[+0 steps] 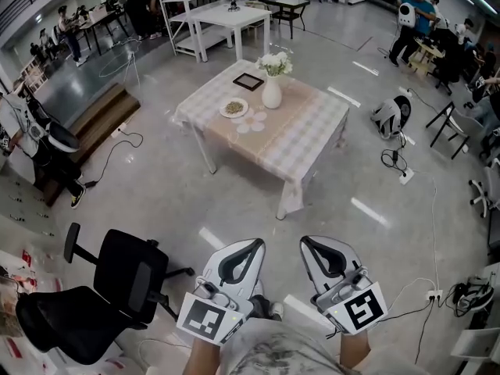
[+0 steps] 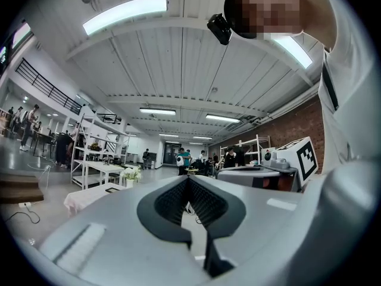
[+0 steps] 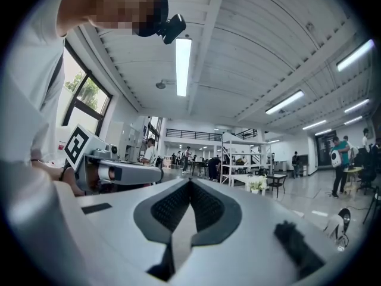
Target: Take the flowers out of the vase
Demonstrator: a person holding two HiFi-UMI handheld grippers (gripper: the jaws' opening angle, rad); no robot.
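A white vase (image 1: 271, 93) with white flowers (image 1: 275, 63) stands on a table with a checked cloth (image 1: 301, 139), well ahead of me across the floor. Both grippers are held low near my body, far short of the table. My left gripper (image 1: 251, 244) is shut with nothing in it. My right gripper (image 1: 305, 242) is shut and empty too. In the left gripper view the jaws (image 2: 189, 179) meet, and the vase with flowers (image 2: 130, 176) is small at the left. In the right gripper view the jaws (image 3: 190, 181) meet, with the flowers (image 3: 257, 185) far off.
A plate (image 1: 233, 108), a dark tablet (image 1: 248, 81) and flower-shaped coasters (image 1: 251, 121) lie on the table. A black office chair (image 1: 109, 291) stands at my left. Cables and a power strip (image 1: 433, 295) lie on the floor at right. White shelves (image 1: 211, 22) and people stand beyond.
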